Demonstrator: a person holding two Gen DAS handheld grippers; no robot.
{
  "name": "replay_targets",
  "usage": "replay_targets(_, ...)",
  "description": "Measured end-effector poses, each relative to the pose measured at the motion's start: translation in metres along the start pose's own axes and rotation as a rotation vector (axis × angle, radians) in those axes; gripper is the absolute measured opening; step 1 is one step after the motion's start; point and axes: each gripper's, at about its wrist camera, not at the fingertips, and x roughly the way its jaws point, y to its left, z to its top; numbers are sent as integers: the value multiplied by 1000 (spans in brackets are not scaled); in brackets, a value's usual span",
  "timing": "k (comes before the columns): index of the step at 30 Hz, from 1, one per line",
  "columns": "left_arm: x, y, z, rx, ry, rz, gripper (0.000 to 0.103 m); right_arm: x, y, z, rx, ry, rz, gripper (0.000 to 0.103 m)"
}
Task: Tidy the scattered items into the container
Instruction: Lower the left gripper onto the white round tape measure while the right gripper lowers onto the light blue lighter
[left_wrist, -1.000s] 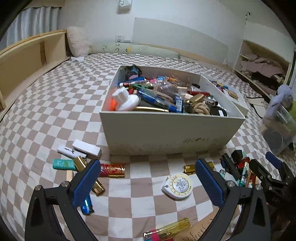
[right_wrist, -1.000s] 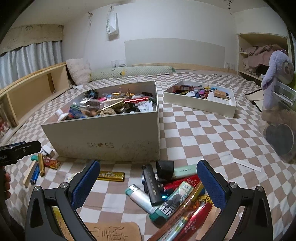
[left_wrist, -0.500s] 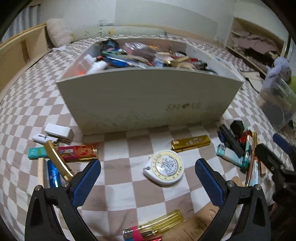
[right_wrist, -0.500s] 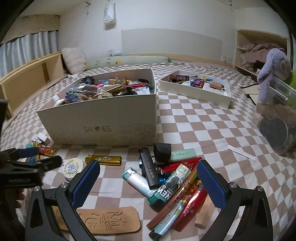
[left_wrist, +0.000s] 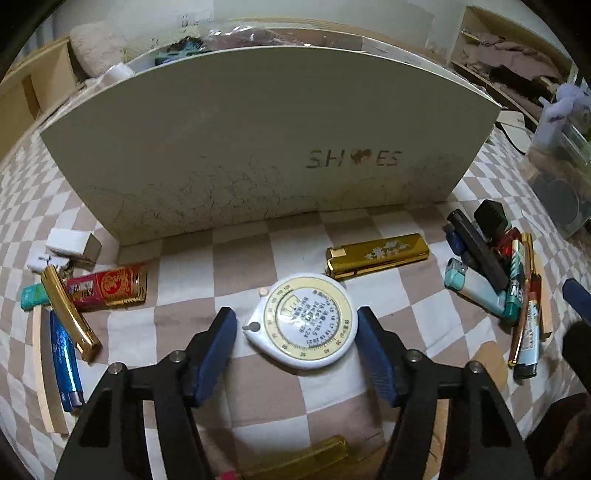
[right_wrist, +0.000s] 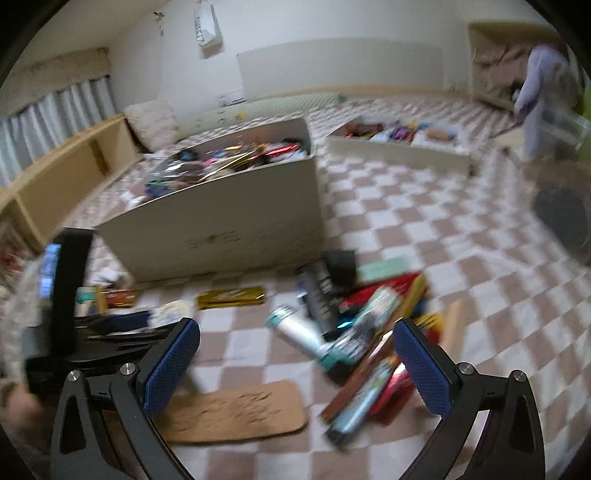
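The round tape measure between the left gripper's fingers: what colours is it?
White casing with a pale yellow dial ring, the tape measure shows best in the left wrist view.

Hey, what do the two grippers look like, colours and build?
Both match. The left gripper and the right gripper each have two black angular arms with cut-out openings and silver screw heads at the joints. The jaws carry blue pads with a fine dotted texture. No cables or sleeves show.
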Motion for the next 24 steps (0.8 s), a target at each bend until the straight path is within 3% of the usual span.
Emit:
replay_targets(6,-5,10,-2,-35,25,14,60,6,19,-6,-50,64,187,103)
replay_targets(12,-12,29,-6,-111,64,-7,60,26,22,-7,-25,149,274,103)
replay_targets(15,-15,36,-6,-135,76,-18,60,45,16,-3,18,207,260,103)
replay_targets(17,-17,39,-7,-135,78,-12,60,53,10,-3,38,229,168,103)
replay_targets(24,-20,40,-10,-122,83,18,60,43,0,-11,50,202,34,103)
